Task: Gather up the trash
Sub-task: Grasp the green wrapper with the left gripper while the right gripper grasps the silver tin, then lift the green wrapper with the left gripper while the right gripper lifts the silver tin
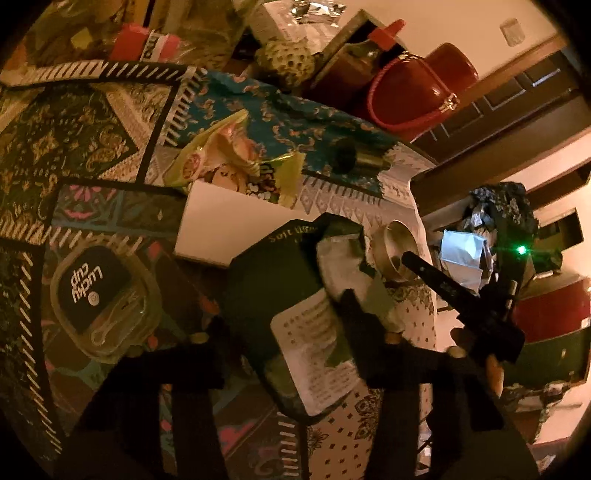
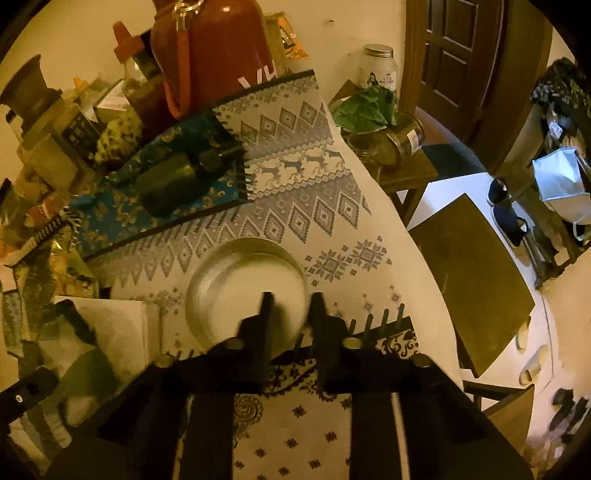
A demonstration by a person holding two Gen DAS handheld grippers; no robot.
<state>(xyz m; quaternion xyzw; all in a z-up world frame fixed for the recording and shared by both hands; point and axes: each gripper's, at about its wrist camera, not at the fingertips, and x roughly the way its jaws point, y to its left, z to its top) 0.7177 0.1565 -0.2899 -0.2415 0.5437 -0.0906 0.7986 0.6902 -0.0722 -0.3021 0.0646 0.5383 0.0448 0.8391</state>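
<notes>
Pick-up step: left gripper point(image 1: 286, 325) pinching dark packet point(image 1: 295, 295); right gripper point(image 2: 290, 306) nipping foil cup point(image 2: 236, 280) rim. Next, lifting both clear of worktop point(image 2: 303, 206).

A dark green pouch point(image 1: 273, 280) carries a white printed label. The silver foil bowl point(image 2: 240, 284) sits on a white cloth with grey-blue diamonds and reindeer point(image 2: 295, 192); beyond, a red flask point(image 2: 221, 48).

Dim, warm yellow indoor light; deep shadow w/ black fisheye corners, edges bent. Right gripper point(image 2: 290, 302) fingertips motion-blurred. Green LED point(image 1: 521, 250) flares; foil point(image 1: 317, 8) glints at top.
</notes>
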